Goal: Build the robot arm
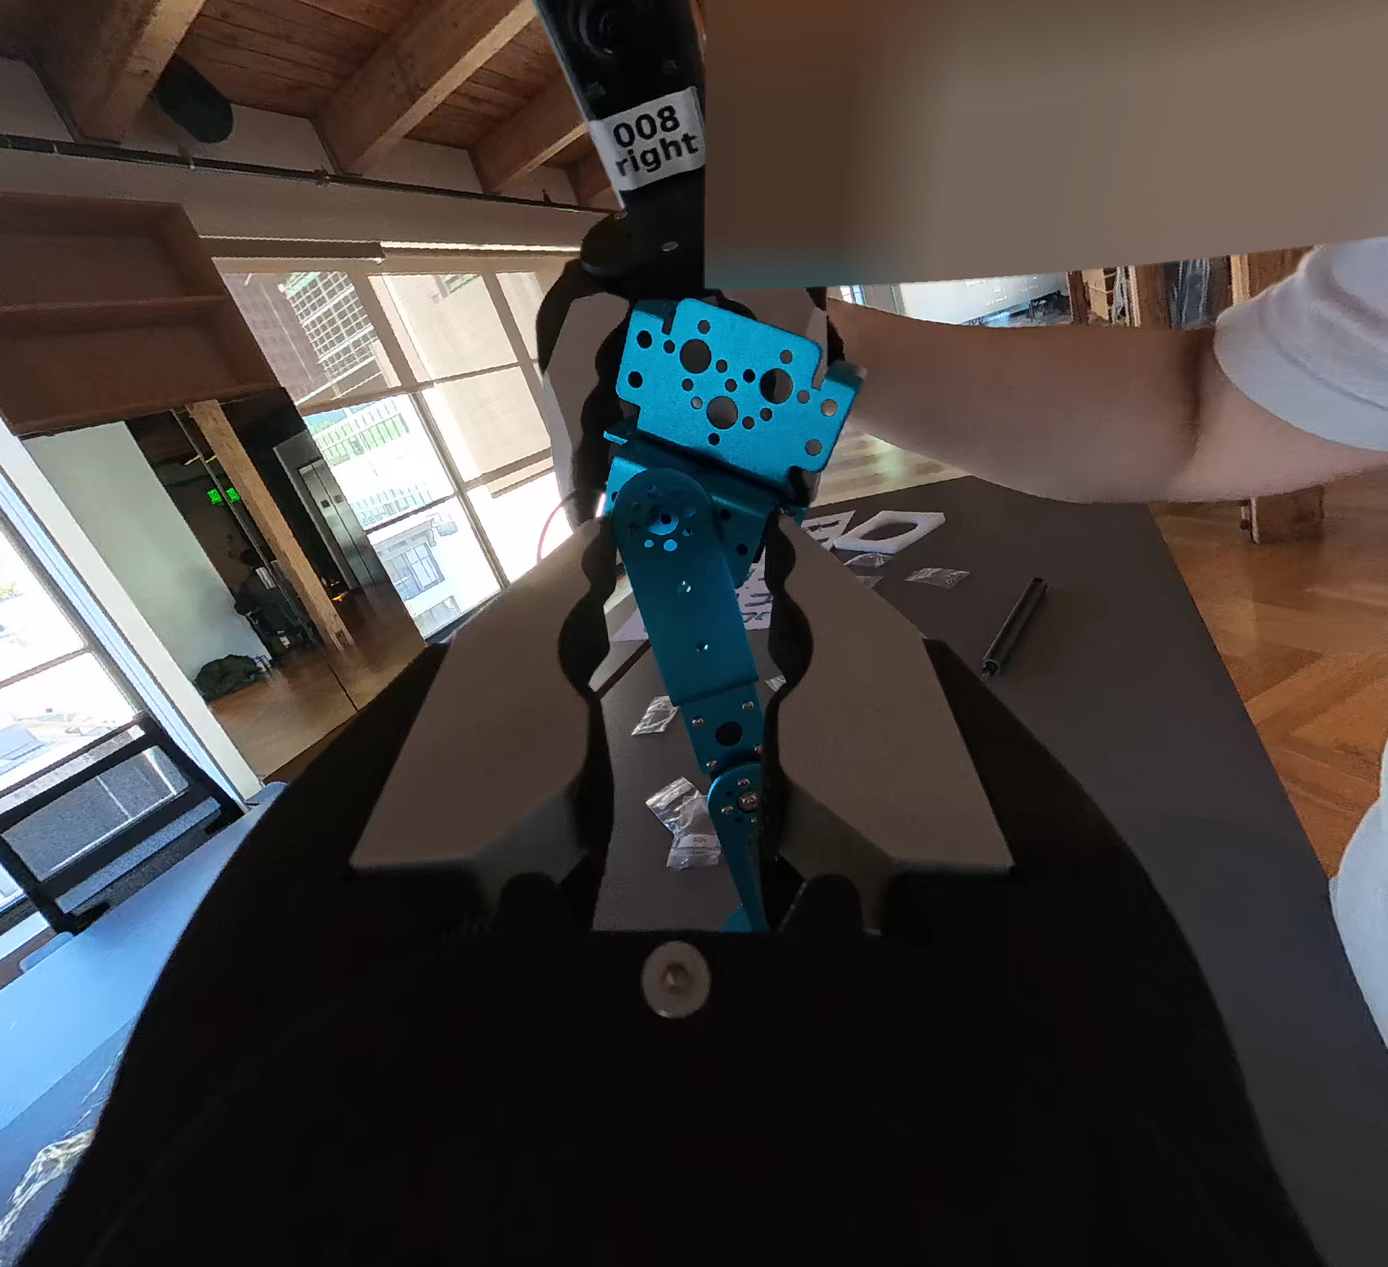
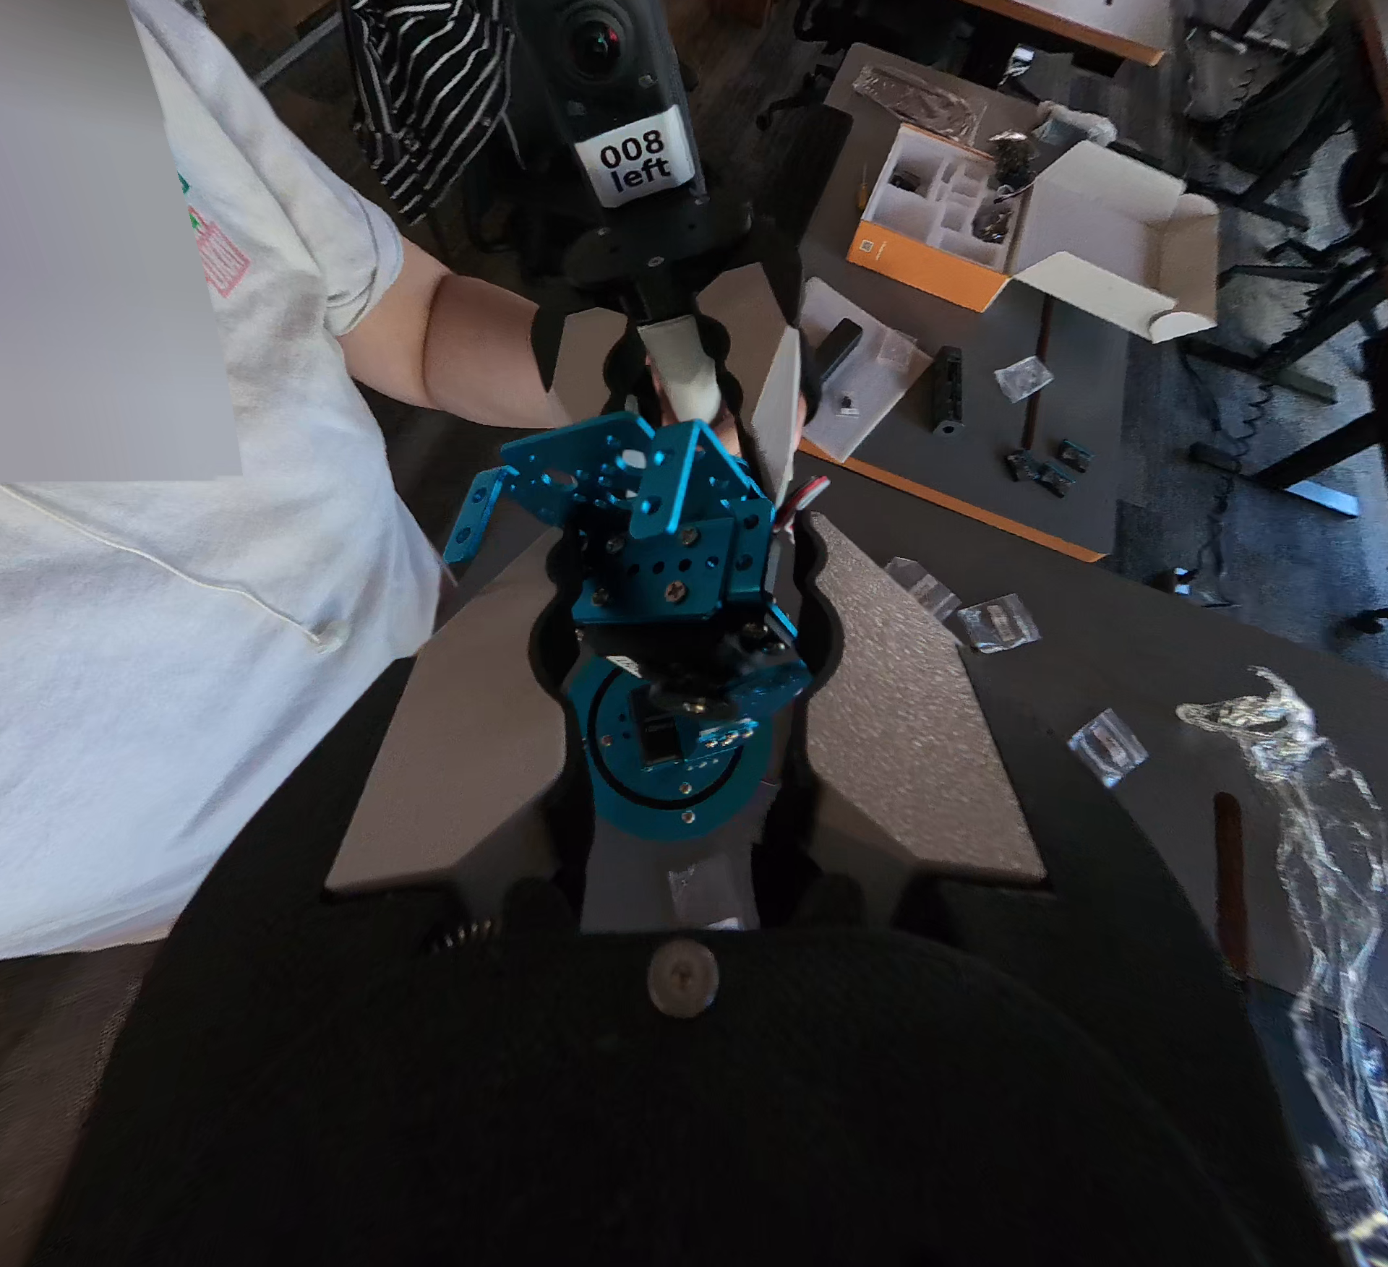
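Note:
A blue metal arm assembly (image 1: 698,600) of perforated brackets and links hangs in the air above a dark table (image 1: 1051,555). My left gripper (image 1: 691,532) is shut on its long link and joint. My right gripper (image 1: 691,360) faces it and grips the perforated bracket end. In the right wrist view my right gripper (image 2: 683,540) is shut on the bracket block of the assembly (image 2: 661,578), with its round blue base plate (image 2: 661,803) between the fingers. The left gripper (image 2: 676,397) meets it from the far side, with a white rounded piece (image 2: 680,367) between its fingers.
Small clear plastic bags (image 1: 676,810), a black rod (image 1: 1014,623) and a white foam piece (image 1: 894,529) lie on the table. Crumpled plastic wrap (image 2: 1292,780) lies at the right. An open orange and white box (image 2: 946,210) sits on a second table. A person in a striped top (image 2: 420,29) stands behind. Both grippers' tips are close together, under 4 cm apart.

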